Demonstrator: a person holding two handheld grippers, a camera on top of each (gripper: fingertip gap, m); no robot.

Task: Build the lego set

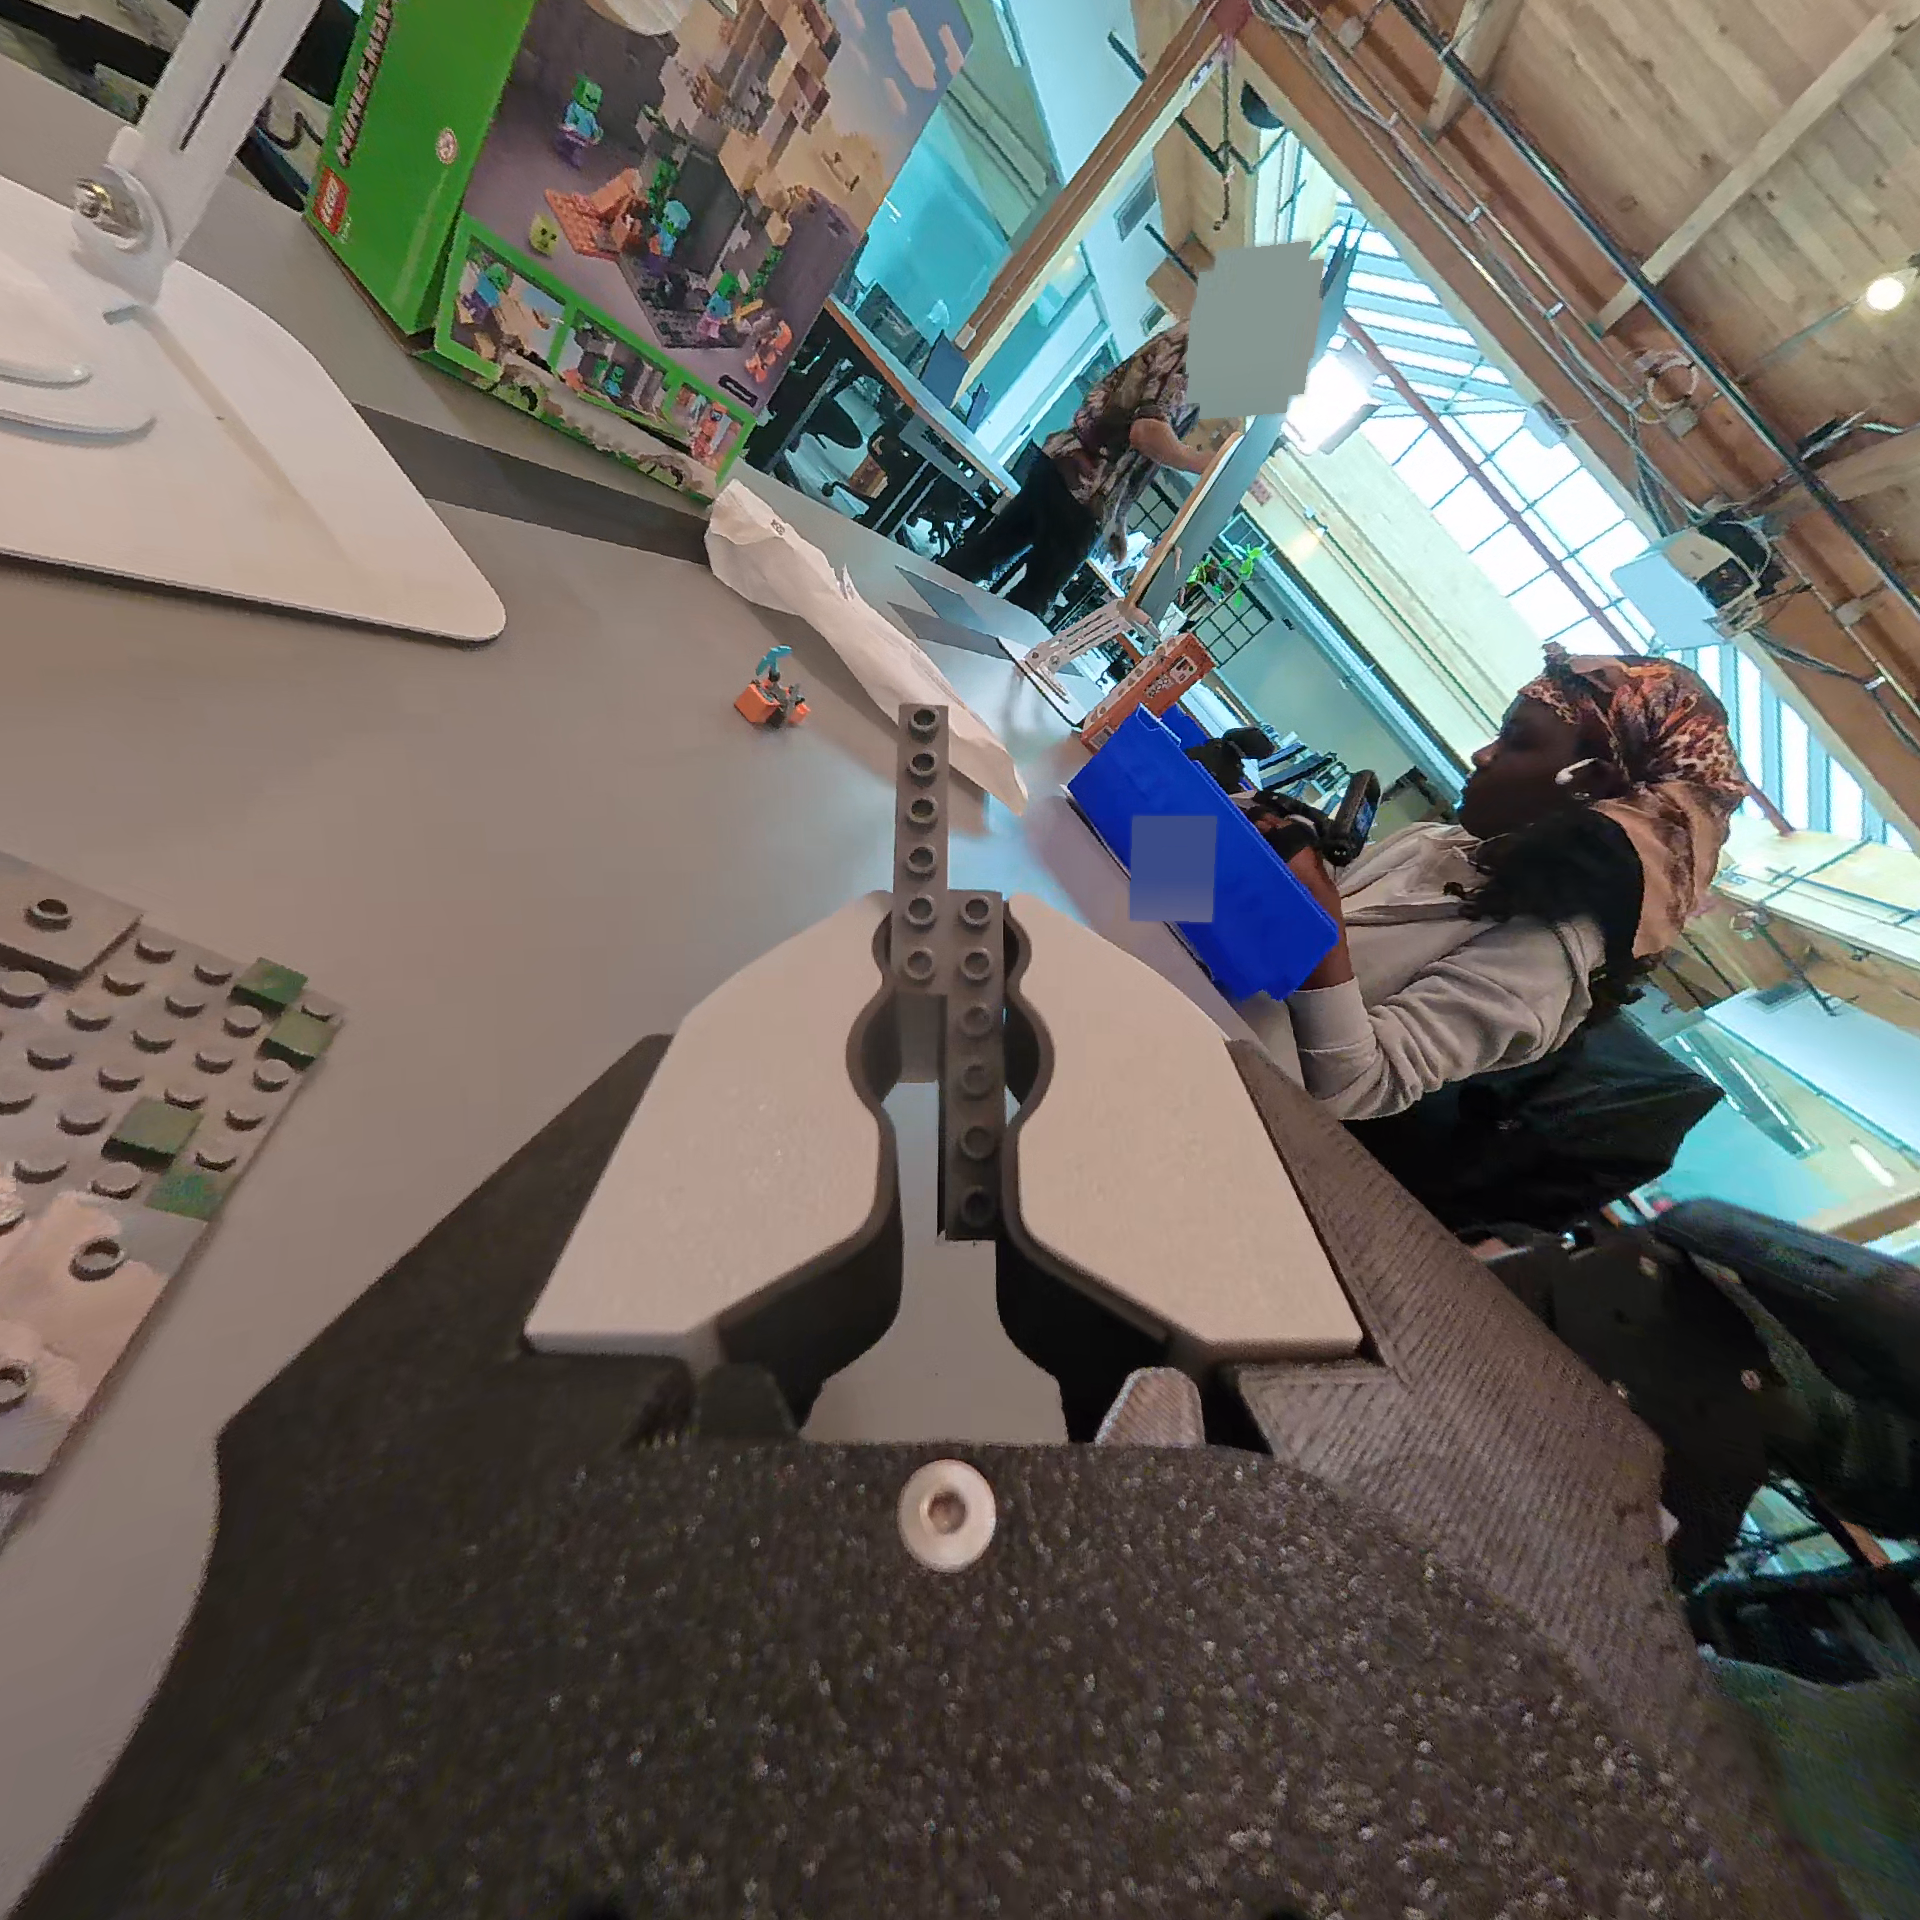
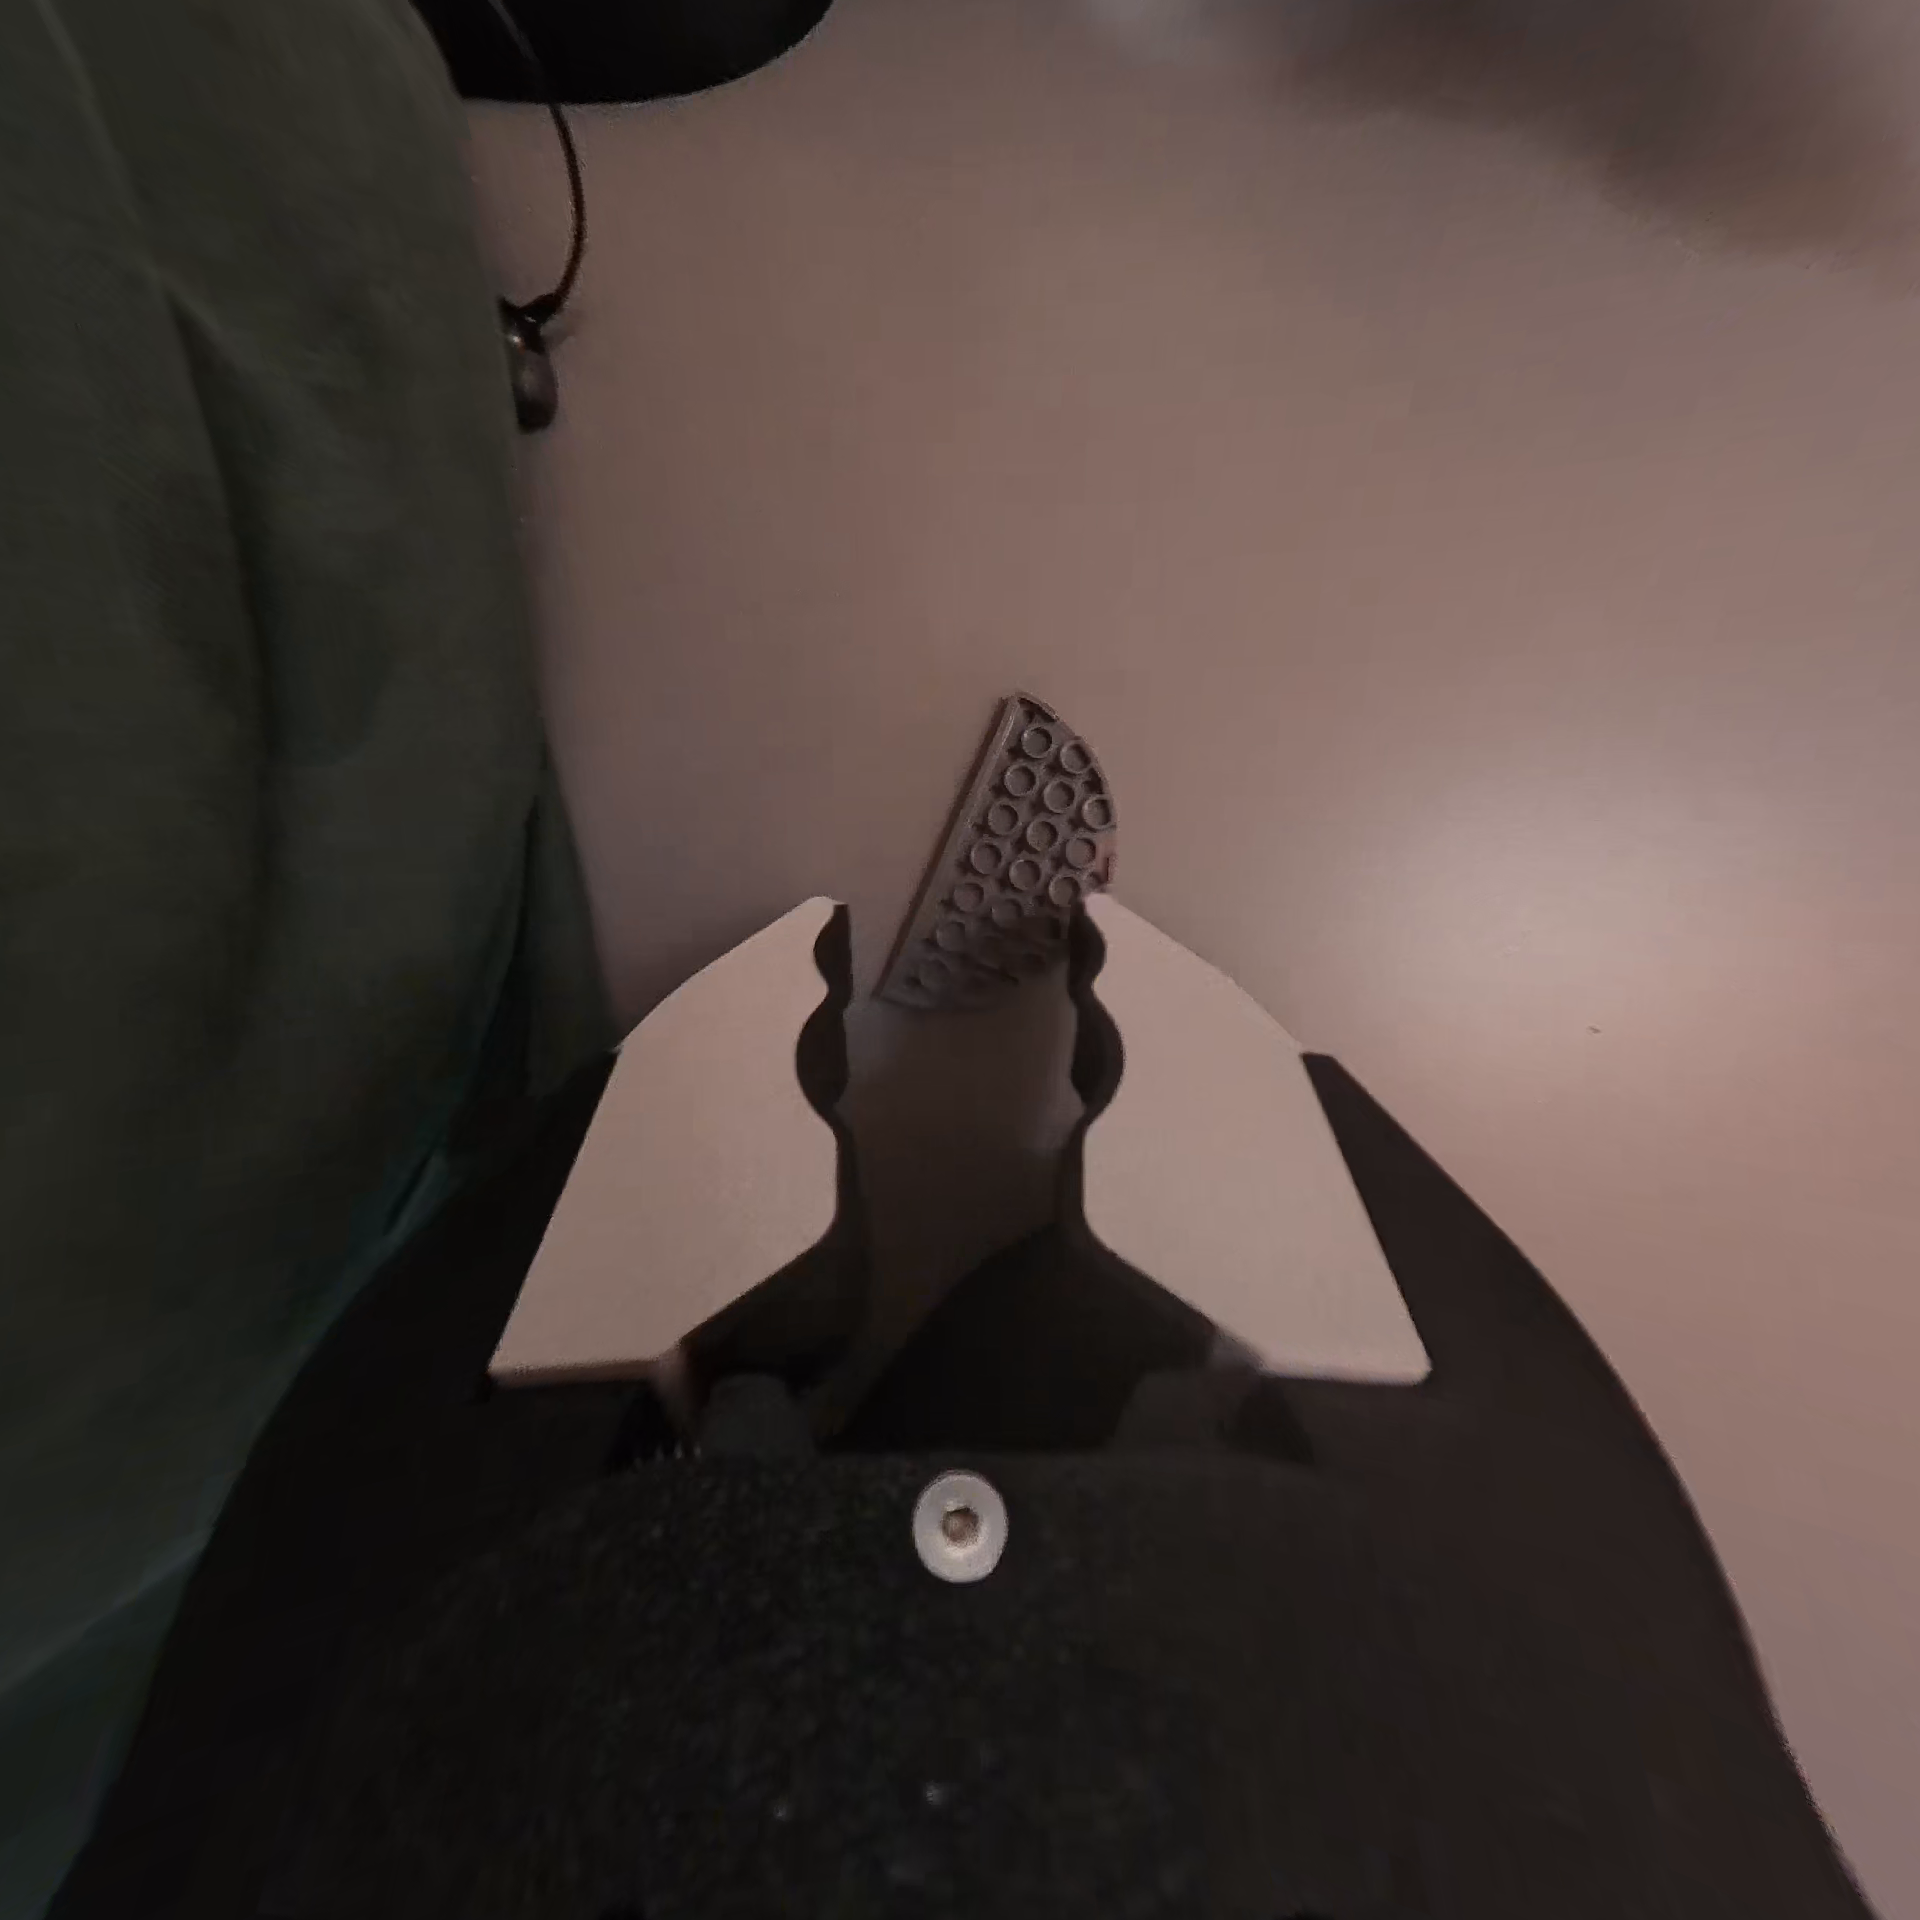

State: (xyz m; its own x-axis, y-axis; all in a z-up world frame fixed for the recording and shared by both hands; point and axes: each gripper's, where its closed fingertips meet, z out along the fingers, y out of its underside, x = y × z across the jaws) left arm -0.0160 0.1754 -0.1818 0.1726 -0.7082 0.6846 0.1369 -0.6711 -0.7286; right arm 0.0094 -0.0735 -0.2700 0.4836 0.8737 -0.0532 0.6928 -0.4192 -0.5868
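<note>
In the left wrist view my left gripper (image 1: 948,912) is shut on two dark grey one-stud-wide plates (image 1: 923,790). They lie side by side, offset lengthwise, studs toward the camera, above the grey table (image 1: 520,831). A grey studded baseplate (image 1: 156,1060) with small green tiles lies at the left. In the right wrist view my right gripper (image 2: 961,912) holds a grey half-round plate (image 2: 1039,821) with its underside toward the camera. The plate spans the gap between the fingers and sticks out past the tips. The view is dark and close above a pale surface.
A green set box (image 1: 582,208) stands at the back, a white stand base (image 1: 208,468) at the left. A small orange figure (image 1: 771,698), a white paper bag (image 1: 862,644) and a blue bin (image 1: 1195,852) lie ahead. A seated person (image 1: 1455,935) is at the right. A green garment (image 2: 260,727) fills the right view's left side. The grippers' ends are close to 25 cm from one another.
</note>
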